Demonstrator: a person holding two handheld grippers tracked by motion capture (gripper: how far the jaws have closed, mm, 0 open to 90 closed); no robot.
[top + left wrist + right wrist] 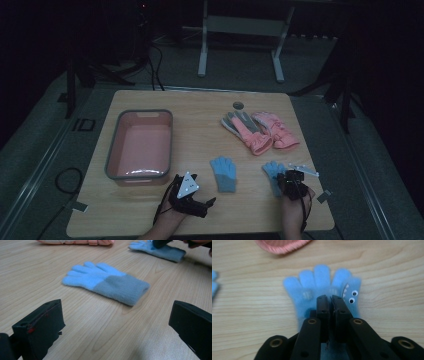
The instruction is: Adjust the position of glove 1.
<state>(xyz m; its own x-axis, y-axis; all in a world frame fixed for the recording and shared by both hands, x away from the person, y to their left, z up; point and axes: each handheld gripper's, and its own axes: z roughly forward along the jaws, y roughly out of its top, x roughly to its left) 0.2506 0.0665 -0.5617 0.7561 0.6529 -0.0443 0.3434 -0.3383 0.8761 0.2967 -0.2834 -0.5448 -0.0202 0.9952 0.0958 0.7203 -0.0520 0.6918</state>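
Two blue knit gloves lie on the wooden table. The left blue glove has a grey cuff and lies flat just ahead of my open left gripper, whose jaws stand wide apart with nothing between them. The right blue glove has googly eyes on its thumb side. My right gripper rests on its palm with the jaws pressed together, apparently pinching the fabric. That glove also shows far off in the left gripper view.
A pink basin with a grey rim stands at the left. A pair of pink and grey gloves lies at the back right. A small round disc sits behind them.
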